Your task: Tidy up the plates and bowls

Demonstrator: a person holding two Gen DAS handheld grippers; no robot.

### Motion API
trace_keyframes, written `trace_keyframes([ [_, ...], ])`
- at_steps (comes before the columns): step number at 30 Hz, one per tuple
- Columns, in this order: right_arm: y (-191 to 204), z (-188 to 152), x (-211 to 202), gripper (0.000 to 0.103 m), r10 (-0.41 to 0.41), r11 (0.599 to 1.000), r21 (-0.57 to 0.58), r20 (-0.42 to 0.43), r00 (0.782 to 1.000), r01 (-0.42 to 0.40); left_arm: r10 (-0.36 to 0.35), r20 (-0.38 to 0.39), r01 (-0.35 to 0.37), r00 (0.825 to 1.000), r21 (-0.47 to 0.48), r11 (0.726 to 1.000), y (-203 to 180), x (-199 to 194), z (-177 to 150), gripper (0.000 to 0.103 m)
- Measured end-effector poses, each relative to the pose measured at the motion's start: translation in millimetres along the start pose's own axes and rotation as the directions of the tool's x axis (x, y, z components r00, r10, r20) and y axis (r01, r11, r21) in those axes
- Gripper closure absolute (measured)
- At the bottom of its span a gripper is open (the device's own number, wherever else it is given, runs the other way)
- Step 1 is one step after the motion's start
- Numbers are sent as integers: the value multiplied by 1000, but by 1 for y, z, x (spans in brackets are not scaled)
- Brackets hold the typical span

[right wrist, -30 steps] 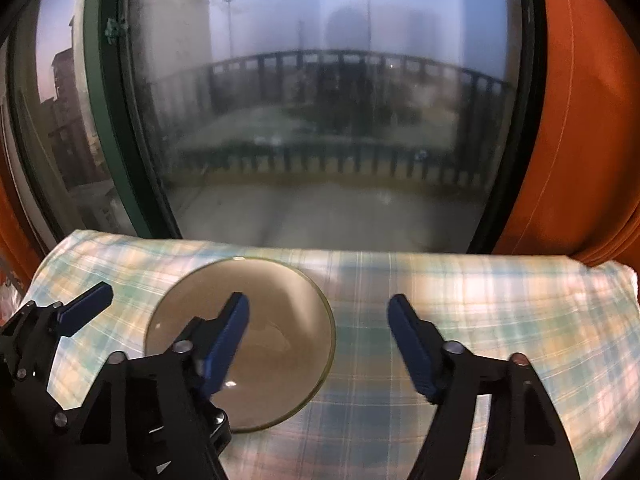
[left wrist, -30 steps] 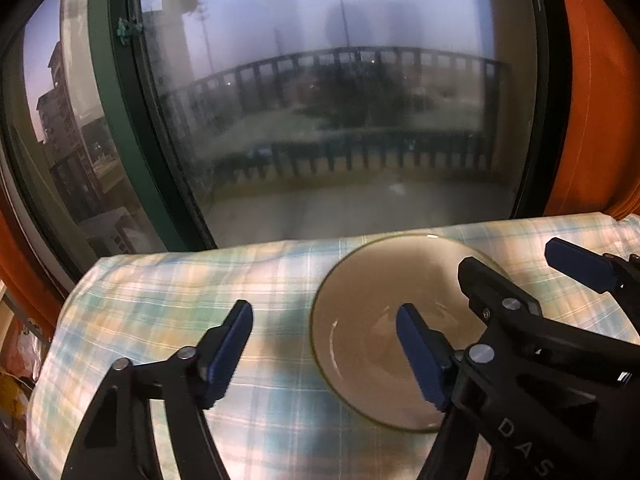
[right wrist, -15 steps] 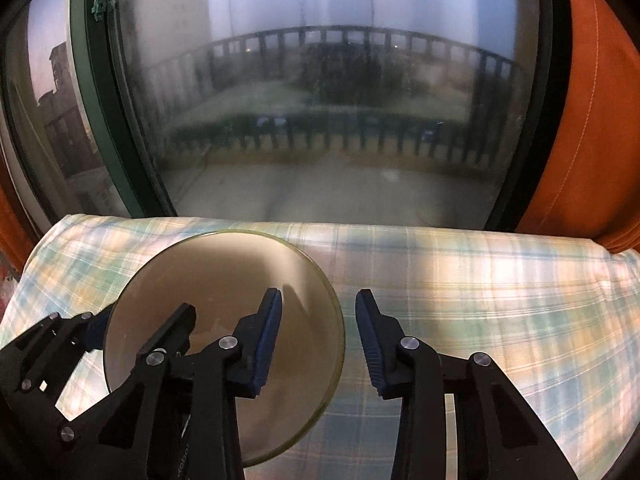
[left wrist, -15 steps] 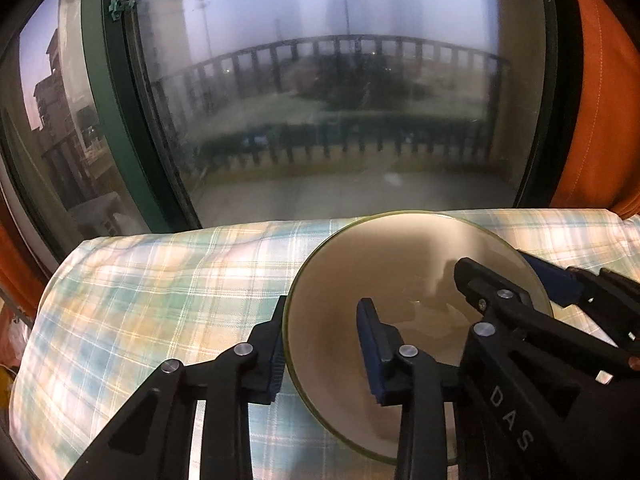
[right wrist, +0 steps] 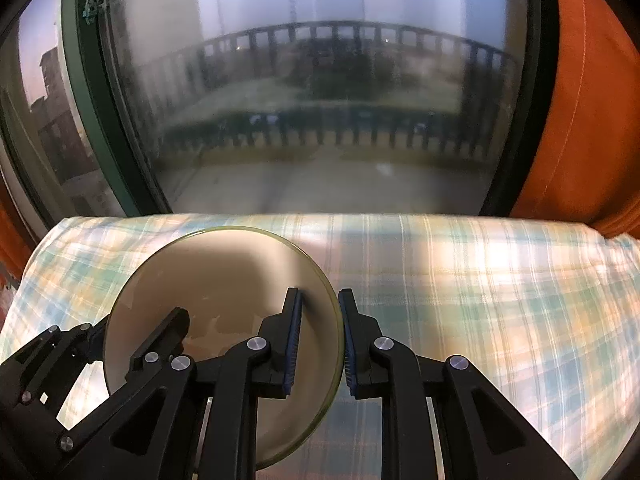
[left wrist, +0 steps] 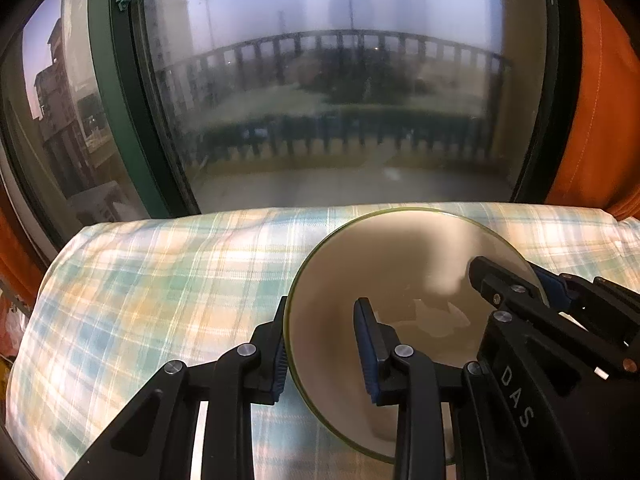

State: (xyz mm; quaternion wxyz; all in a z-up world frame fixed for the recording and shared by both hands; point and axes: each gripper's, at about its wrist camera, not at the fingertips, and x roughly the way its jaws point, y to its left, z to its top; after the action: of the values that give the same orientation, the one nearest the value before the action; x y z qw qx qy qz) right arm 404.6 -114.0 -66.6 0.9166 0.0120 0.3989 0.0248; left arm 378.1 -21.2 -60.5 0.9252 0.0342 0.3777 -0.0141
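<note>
A window (left wrist: 340,92) stands behind the plaid cloth (left wrist: 160,280); on the cloth sits the bowl (left wrist: 404,276). The left gripper (left wrist: 322,344) clamps its left rim, the right gripper (right wrist: 320,344) its right rim

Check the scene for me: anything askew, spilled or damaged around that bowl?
Nothing stands out. The bowl sits upright on the plaid cloth, empty, with no visible chips or spills. The left gripper and right gripper each clamp opposite sides of its rim. Pale patches on its bottom look like reflections.
</note>
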Motion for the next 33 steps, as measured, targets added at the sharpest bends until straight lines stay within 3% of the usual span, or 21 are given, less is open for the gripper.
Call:
trace_keyframes([
  [14,3,-18,-26,81,-29,998,-62,-32,999,27,-11,-9,11,1000,0,1000,0,-28,-21,74],
  [33,26,-24,-133,81,-15,995,-98,77,997,23,-8,105,9,994,-10,1000,20,-126,-29,74],
])
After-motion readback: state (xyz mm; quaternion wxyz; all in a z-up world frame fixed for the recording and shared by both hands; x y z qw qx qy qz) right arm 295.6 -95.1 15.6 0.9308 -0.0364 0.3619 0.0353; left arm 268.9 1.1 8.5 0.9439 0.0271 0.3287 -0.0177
